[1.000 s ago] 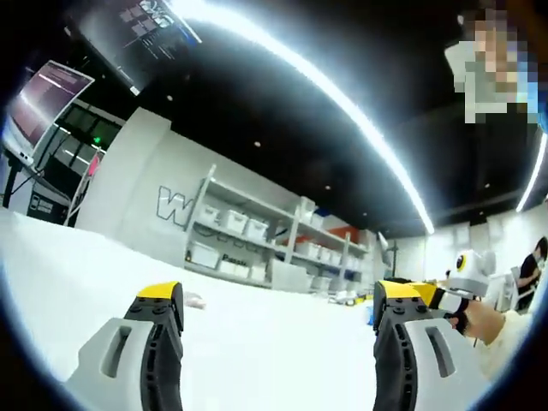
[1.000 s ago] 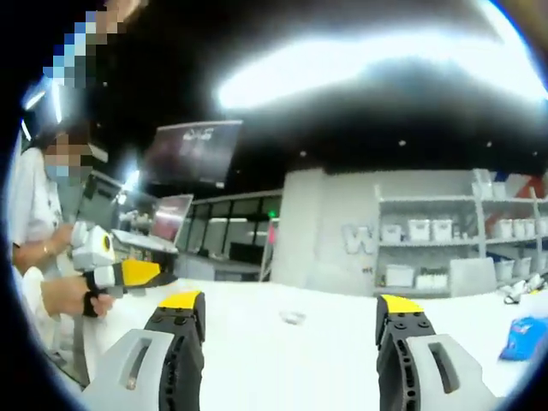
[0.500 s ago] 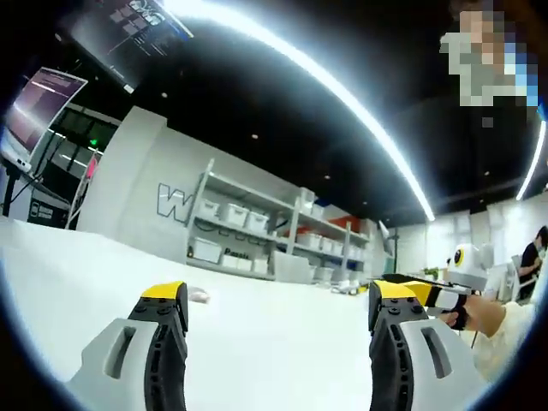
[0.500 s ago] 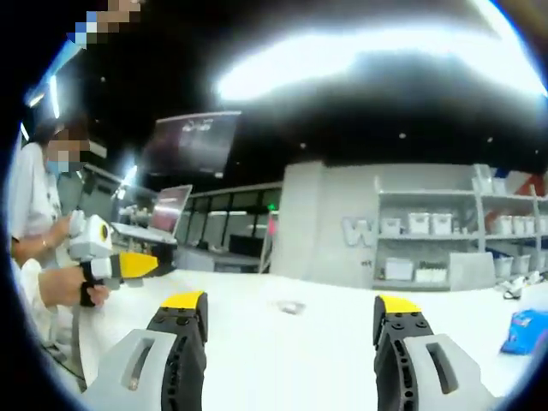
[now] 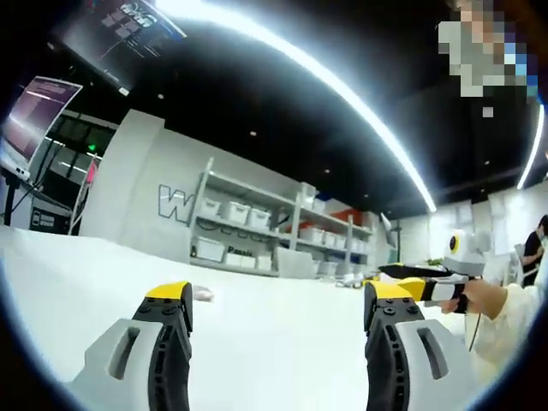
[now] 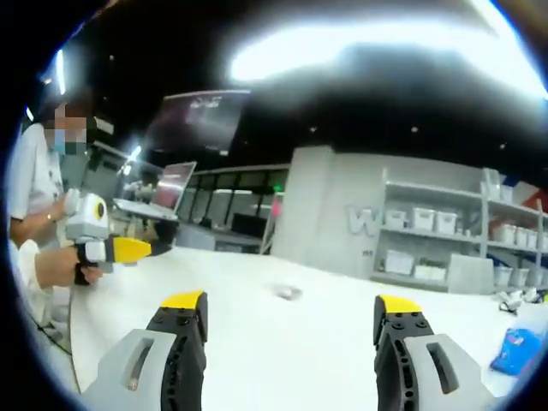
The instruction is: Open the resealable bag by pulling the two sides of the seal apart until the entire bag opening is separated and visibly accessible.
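We have both tools up over the white table (image 6: pixel 282 342), and neither has anything in it. The left gripper (image 5: pixel 276 301) stands with its yellow-tipped jaws wide apart and nothing between them but bare tabletop; the right gripper (image 6: pixel 289 301) is the same — jaws spread, empty.

What has changed over the last second is small. In the left gripper view the shelving (image 5: pixel 257 235) on the far wall has slid a little and the table edge has levelled, so we read that as our hand rolling, not the room moving. In the right gripper view the other tool, seen off to the left with a hand (image 6: pixel 60 265) around it, now sits higher and a touch further out than a second ago.

The resealable bag is most likely the small pale object (image 6: pixel 288 293) lying flat on the table, ahead of the right gripper and roughly between its jaws; in the left gripper view a similar scrap (image 5: pixel 204 294) lies just beyond the left jaw's tip. It is too small to make out a seal. A blue packet (image 6: pixel 515 349) lies far off to the right of the right gripper.

So the task is not yet begun — we judge this to be the approach, with the bag untouched and well ahead of both tools.
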Tool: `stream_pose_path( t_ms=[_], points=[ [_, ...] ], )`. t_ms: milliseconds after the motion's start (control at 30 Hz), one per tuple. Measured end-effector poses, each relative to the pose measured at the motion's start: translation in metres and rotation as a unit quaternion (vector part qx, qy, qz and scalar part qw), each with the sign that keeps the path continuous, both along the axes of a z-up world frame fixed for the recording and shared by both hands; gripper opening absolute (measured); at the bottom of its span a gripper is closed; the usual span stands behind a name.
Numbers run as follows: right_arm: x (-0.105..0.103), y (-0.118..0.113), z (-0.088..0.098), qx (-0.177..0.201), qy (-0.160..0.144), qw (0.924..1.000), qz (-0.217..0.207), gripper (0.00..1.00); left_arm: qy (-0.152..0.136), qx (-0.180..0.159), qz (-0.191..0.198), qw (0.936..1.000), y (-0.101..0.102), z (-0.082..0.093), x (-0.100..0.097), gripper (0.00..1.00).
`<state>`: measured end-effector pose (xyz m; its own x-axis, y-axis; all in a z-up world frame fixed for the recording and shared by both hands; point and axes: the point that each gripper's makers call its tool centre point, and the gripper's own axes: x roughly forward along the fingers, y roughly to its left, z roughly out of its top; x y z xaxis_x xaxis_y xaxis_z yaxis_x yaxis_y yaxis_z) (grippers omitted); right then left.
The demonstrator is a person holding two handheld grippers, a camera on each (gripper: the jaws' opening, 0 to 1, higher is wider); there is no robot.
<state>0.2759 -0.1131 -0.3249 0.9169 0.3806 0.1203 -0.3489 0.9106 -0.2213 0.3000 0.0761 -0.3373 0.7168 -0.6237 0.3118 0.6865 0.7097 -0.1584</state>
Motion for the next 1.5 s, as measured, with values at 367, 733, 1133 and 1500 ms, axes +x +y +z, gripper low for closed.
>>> stream_pose_path(
  t_ms=[367, 733, 1133, 1500],
  points=[
    [0.019, -0.001, -0.009, -0.032, 0.018, 0.9993, 0.0, 0.81, 0.004, 0.007, 0.005, 1.0, 0.0, -0.003, 0.002, 0.81],
    [0.031, 0.0, -0.012, -0.051, 0.03, 0.9982, 0.002, 0.8, 0.02, 0.014, 0.007, 0.9997, 0.002, -0.005, 0.006, 0.8],
    [0.046, 0.003, -0.006, -0.081, 0.033, 0.9961, 0.007, 0.8, 0.008, 0.044, 0.018, 0.9988, 0.004, 0.001, 0.004, 0.79],
    [0.059, 0.007, -0.008, -0.104, 0.038, 0.9938, 0.012, 0.8, 0.009, 0.052, 0.014, 0.9985, -0.001, 0.0, 0.003, 0.78]
  ],
)
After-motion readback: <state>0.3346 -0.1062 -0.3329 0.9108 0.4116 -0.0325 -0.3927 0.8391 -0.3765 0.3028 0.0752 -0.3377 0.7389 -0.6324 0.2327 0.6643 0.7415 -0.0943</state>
